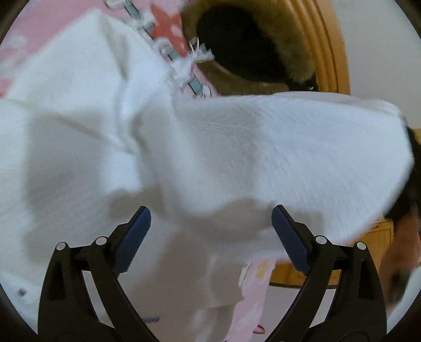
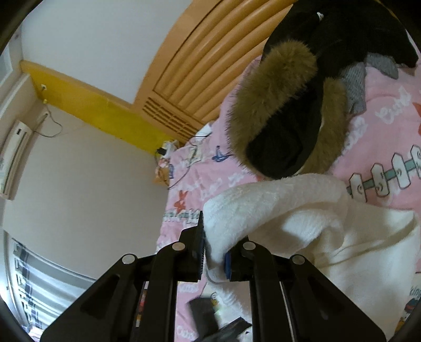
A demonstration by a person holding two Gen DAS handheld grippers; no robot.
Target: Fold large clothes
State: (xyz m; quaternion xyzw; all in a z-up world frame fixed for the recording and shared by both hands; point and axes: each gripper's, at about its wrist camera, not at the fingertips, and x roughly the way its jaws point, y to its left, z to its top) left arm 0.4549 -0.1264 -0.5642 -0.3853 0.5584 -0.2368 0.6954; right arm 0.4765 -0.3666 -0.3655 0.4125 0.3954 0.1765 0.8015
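A large white fleecy garment (image 1: 200, 147) fills most of the left wrist view, spread in loose folds over a pink printed bed sheet (image 1: 44, 23). My left gripper (image 1: 210, 213) hangs just above it, wide open, with nothing between its blue pads. In the right wrist view the same white garment (image 2: 329, 223) lies on the pink sheet (image 2: 381, 131). My right gripper (image 2: 214, 252) is shut on a fold at the garment's edge and lifts it off the bed.
A black coat with a brown fur-trimmed hood (image 2: 286, 113) lies at the head of the bed, also seen as the hood (image 1: 244, 44) in the left wrist view. A wooden headboard (image 2: 200, 65) stands behind it. A dark object (image 2: 208, 313) lies near the bed's edge.
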